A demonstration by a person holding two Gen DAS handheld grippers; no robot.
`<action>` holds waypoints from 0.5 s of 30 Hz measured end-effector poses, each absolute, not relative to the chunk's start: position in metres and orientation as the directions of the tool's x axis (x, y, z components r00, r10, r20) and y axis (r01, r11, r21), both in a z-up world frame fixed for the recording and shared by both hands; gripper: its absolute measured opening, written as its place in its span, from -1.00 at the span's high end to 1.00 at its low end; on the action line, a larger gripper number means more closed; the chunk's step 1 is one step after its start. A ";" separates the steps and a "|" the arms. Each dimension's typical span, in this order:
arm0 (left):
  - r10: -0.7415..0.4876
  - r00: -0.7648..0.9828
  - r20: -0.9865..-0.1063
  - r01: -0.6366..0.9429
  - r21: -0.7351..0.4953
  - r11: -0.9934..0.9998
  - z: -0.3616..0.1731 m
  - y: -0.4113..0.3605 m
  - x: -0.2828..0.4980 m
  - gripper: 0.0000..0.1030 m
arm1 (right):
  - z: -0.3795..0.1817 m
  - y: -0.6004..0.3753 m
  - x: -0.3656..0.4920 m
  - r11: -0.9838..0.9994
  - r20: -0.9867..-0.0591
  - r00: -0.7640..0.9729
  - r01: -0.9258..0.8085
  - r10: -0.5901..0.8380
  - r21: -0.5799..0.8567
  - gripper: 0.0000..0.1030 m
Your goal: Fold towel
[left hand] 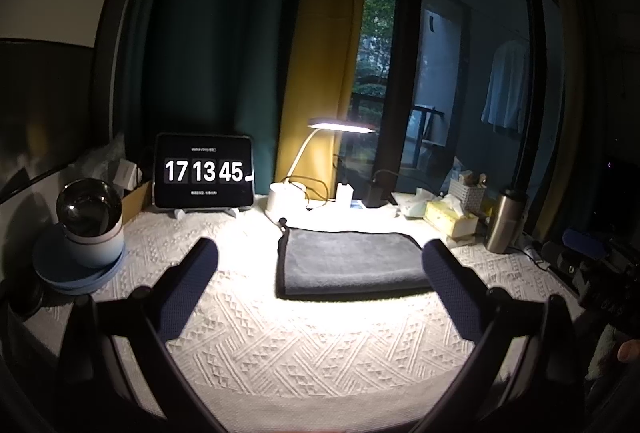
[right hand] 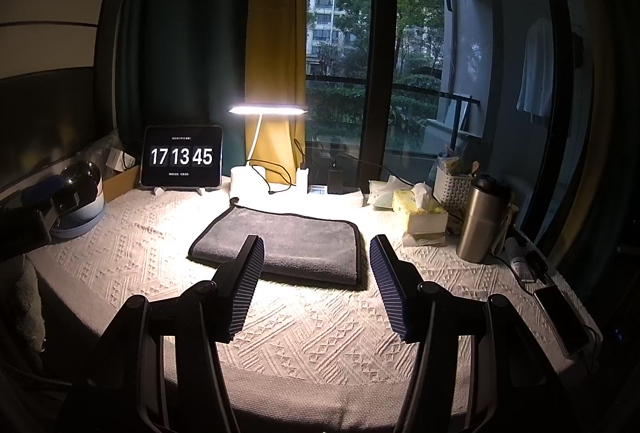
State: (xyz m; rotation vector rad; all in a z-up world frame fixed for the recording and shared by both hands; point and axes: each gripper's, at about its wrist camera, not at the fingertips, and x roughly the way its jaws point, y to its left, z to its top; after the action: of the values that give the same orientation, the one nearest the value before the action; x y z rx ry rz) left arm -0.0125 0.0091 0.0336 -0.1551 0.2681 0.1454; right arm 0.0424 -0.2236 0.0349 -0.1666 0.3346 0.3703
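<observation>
A grey towel (left hand: 352,261), already folded into a flat rectangle, is seen lying on a white patterned cloth (left hand: 312,349) under a lit desk lamp (left hand: 342,125). It is placed ahead of both grippers and is touched by neither. The left gripper (left hand: 320,253) is held above the cloth with its fingers (left hand: 192,285) spread wide and nothing between them; the towel is framed toward its right finger. The right gripper (right hand: 316,257) is likewise held with fingers (right hand: 244,285) wide apart and empty, the towel's (right hand: 280,245) near edge showing just beyond the left fingertip.

Behind the towel, a tablet (left hand: 204,171) reading 17 13 45 is propped on a stand, with the lamp's white base beside it. A steel bowl (left hand: 89,207) is set on a cup over a blue plate at the left. At the right, a tissue box (right hand: 420,213), a white basket (right hand: 454,187) and a steel flask (right hand: 482,219) are grouped near the window, and a phone (right hand: 560,317) is seen lying at the cloth's right edge.
</observation>
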 end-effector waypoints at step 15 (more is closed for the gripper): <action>0.115 0.950 -0.291 -0.158 -0.129 0.979 0.032 0.006 -0.008 -0.99 | 0.032 -0.226 0.044 0.920 -0.362 0.873 -0.381 0.326 -0.090 -0.13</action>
State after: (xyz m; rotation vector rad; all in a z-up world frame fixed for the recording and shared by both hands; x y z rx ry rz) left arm -0.0079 0.0060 0.0322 -0.1514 0.2860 0.1396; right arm 0.0443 -0.2258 0.0318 -0.1607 0.3492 0.3710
